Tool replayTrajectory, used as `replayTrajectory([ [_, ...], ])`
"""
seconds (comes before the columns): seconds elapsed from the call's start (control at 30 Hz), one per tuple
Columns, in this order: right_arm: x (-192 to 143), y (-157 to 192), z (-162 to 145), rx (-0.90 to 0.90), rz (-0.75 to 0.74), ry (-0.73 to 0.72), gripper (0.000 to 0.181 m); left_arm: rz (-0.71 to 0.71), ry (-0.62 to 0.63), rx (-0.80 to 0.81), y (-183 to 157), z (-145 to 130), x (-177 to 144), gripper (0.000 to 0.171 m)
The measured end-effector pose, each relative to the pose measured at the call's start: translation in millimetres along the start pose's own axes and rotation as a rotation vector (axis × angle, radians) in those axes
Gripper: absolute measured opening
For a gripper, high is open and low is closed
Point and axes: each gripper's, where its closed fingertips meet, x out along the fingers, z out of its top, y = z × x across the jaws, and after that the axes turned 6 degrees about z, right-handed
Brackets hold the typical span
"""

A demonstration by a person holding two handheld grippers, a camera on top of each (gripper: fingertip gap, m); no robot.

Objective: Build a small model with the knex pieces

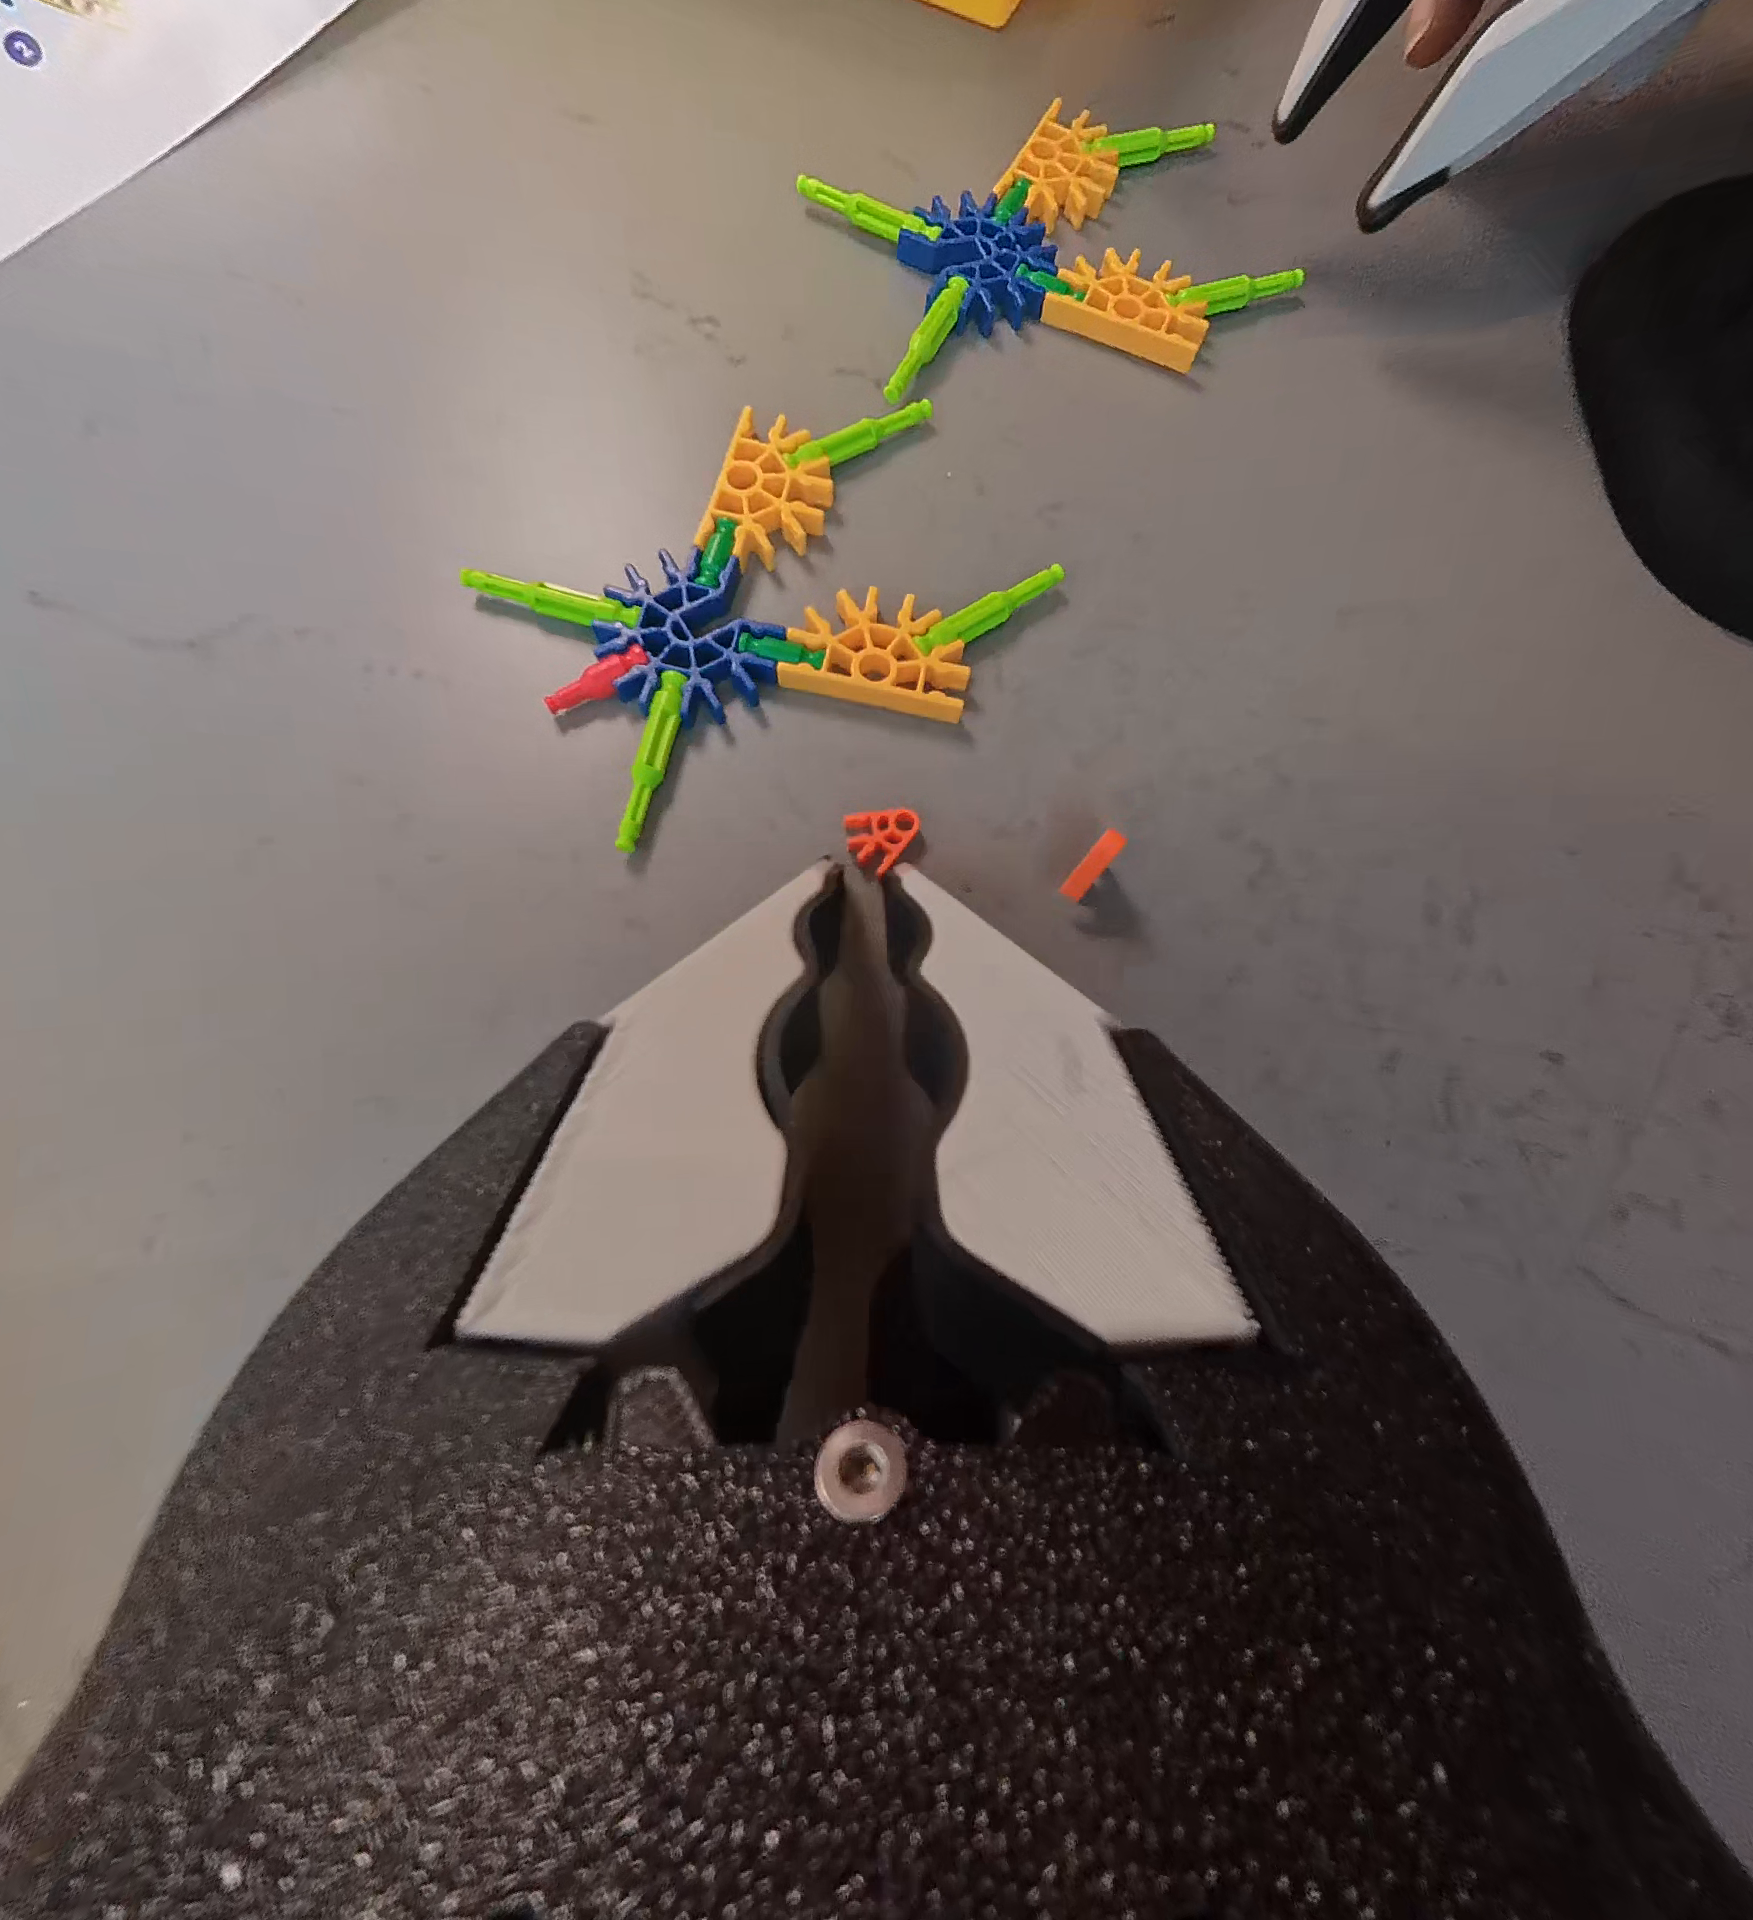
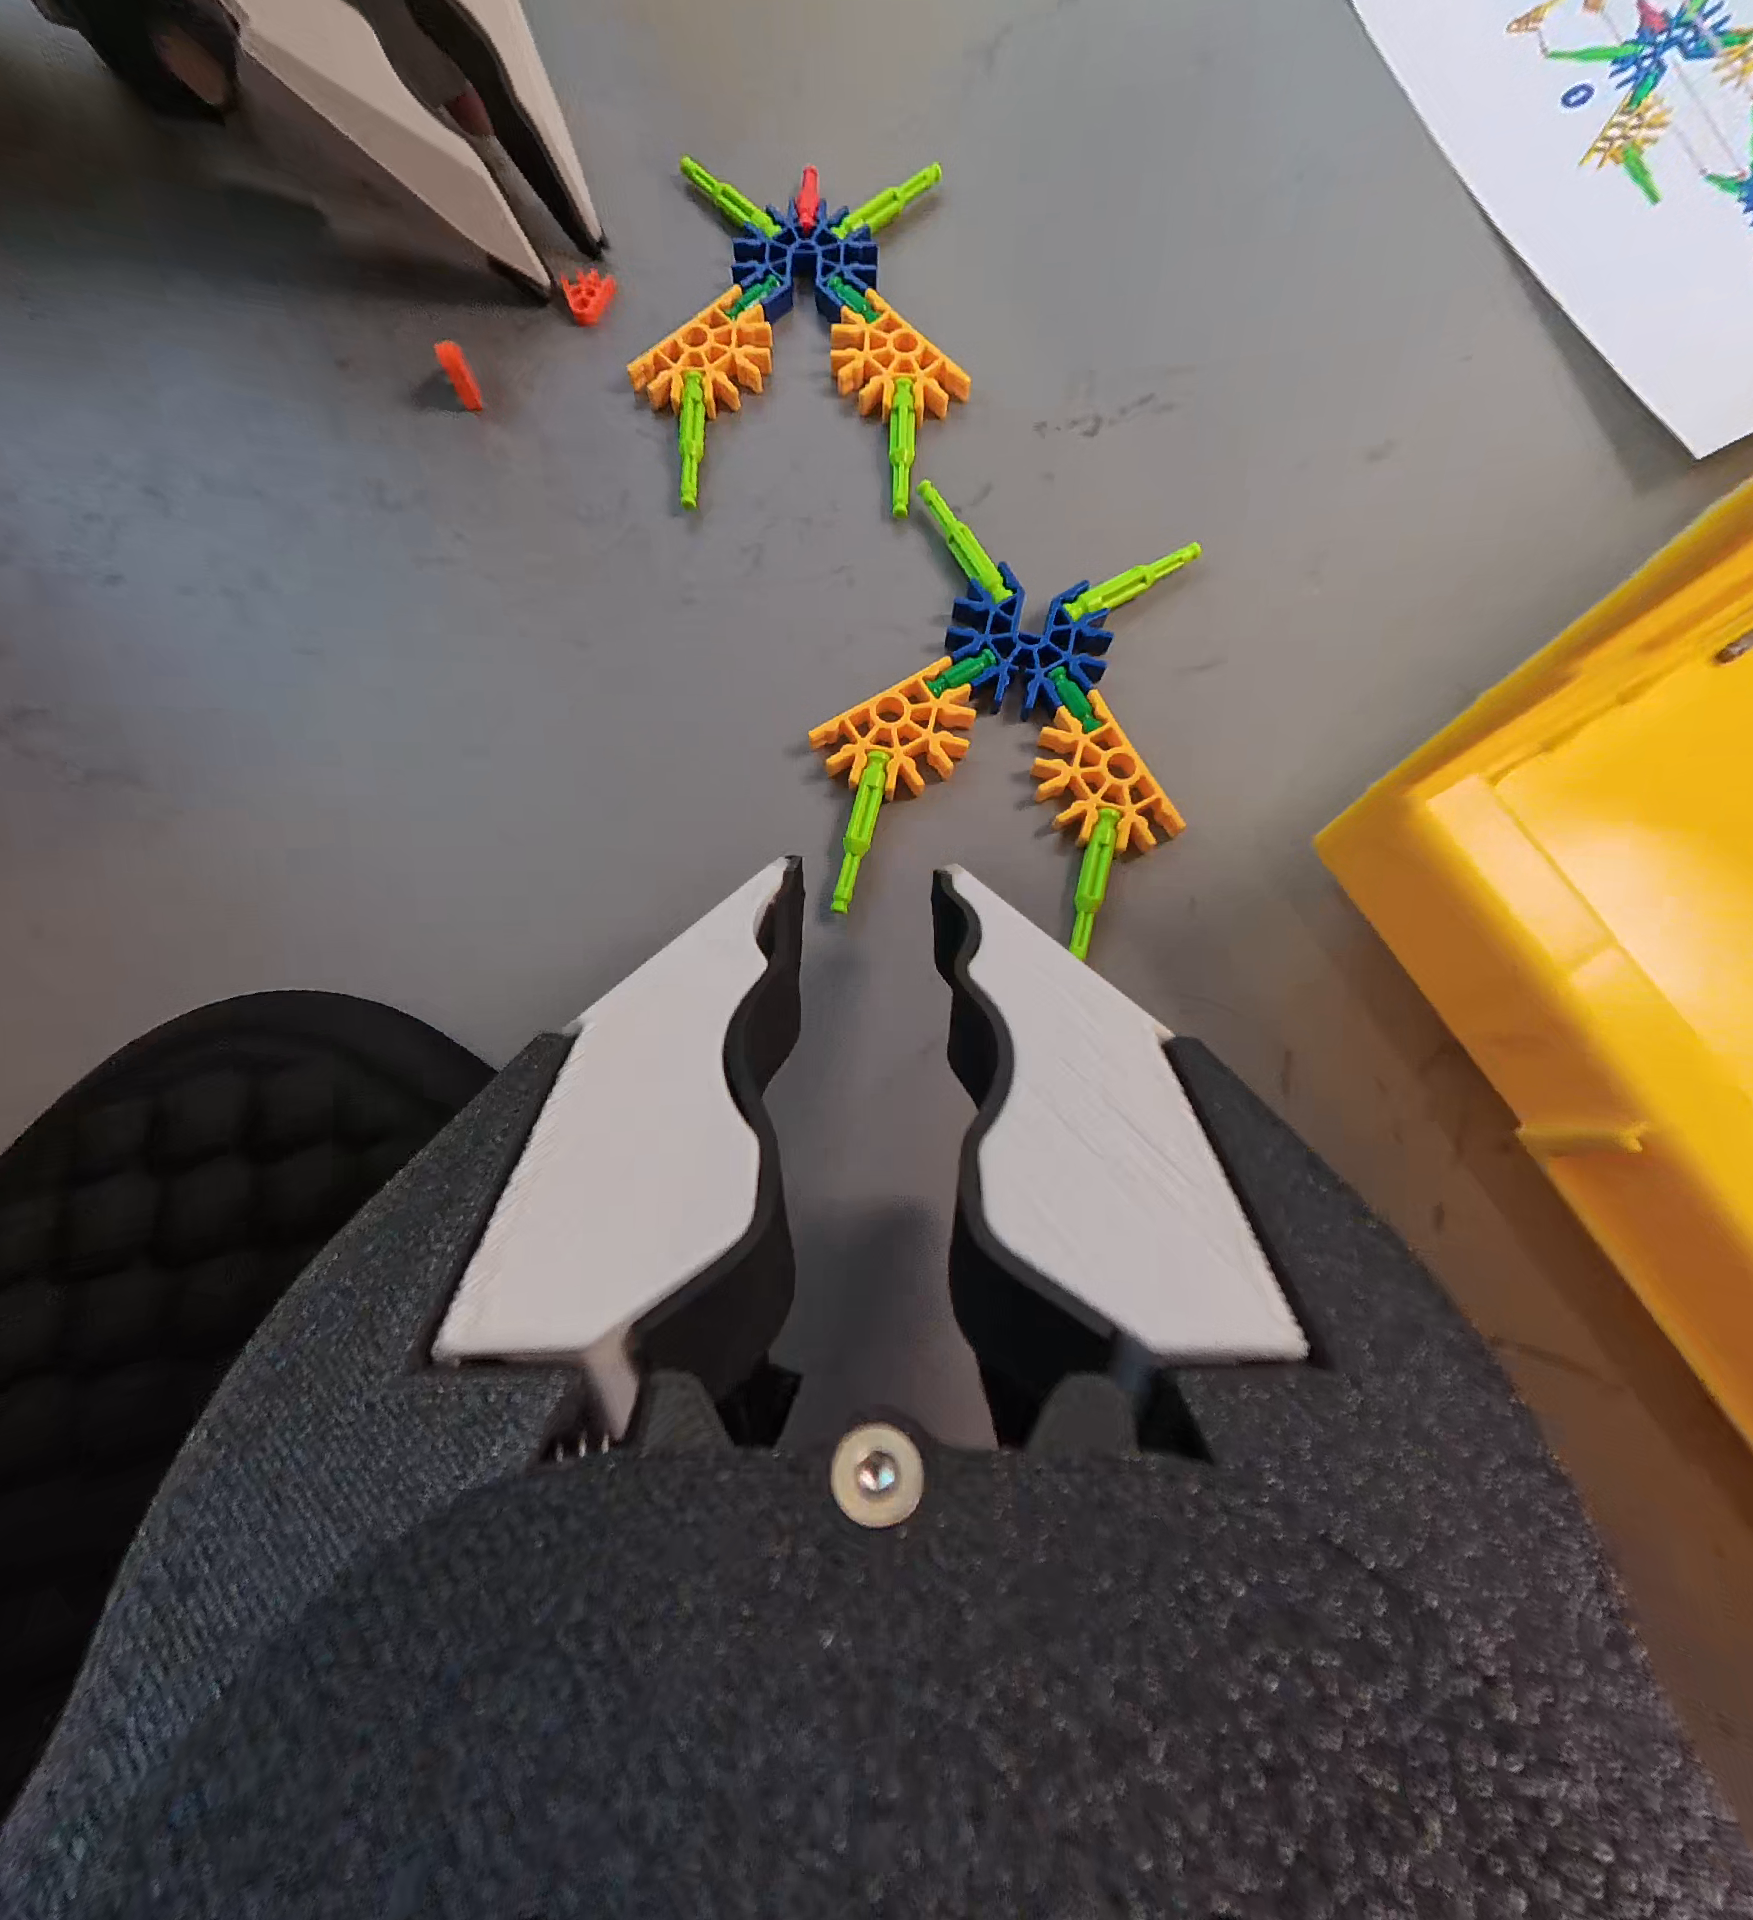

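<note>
In your left wrist view, the grey table (image 1: 228, 935) carries two flat toy builds of blue hubs, yellow fans and green rods. The near build (image 1: 737, 634) has a short red rod (image 1: 586, 691) stuck in its hub; the far build (image 1: 1038, 249) lies beyond it, up and to the right. A printed sheet (image 1: 41, 114) sits at the top left corner, a black pad (image 1: 1724, 416) at the right edge, and your right gripper (image 1: 1371, 177) shows at the top right, well apart from everything here. Your left gripper (image 1: 867, 868) has its fingers pressed together at the tips. A small orange connector (image 1: 884, 834) sits right at those tips, touching or nearly so; you cannot tell from here whether it is pinched. An orange clip (image 1: 1093, 862) lies just to the right, apart from the fingers. One green rod of the near build ends close to the left of the tips.

In your right wrist view, your right gripper (image 2: 867, 883) has its fingers spread, with bare table between them. The nearest build (image 2: 1017, 686) lies just ahead, two green rods reaching toward the tips, one close by each finger. The yellow box (image 2: 1474, 831) stands to the right, the sheet (image 2: 1537, 208) beyond it, the pad (image 2: 124, 1195) at the lower left. Farther off, the left gripper (image 2: 571, 265) points down beside the connector (image 2: 588, 296), with the clip (image 2: 459, 376) near it and the red-rod build (image 2: 799, 301) just right.
</note>
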Motion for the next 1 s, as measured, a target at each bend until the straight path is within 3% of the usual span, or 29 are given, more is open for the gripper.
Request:
replayTrajectory([
  [0.03,3,-1,-3,-0.003,0.000,0.020,0.022,-0.009,0.000,-0.001,-1,-1,-1,0.000],
  [0.13,11,-2,-8,-0.035,-0.002,0.074,0.020,-0.036,-0.003,-0.030,-1,-4,-7,0.000],
  [0.27,20,2,-10,-0.074,0.030,0.113,0.002,-0.046,-0.039,-0.115,10,0,-16,0.000],
  [0.37,20,-2,-3,-0.091,0.007,0.080,0.001,-0.064,0.002,-0.074,5,-2,-10,0.038],
  [0.4,19,-3,3,-0.083,0.007,0.043,0.001,-0.072,0.005,-0.057,2,0,-6,0.041],
  [0.47,13,-5,16,-0.065,0.005,-0.039,0.001,-0.044,-0.002,-0.023,0,4,1,0.036],
  [0.57,5,-11,24,-0.056,-0.035,-0.097,0.001,-0.020,0.017,0.033,3,5,4,0.000],
  [0.9,21,-3,0,-0.037,0.001,-0.005,0.003,-0.080,-0.094,-0.161,11,16,-21,0.000],
  [1.0,17,-4,5,-0.026,0.001,-0.037,0.012,-0.088,-0.135,-0.228,14,20,-29,0.022],
])
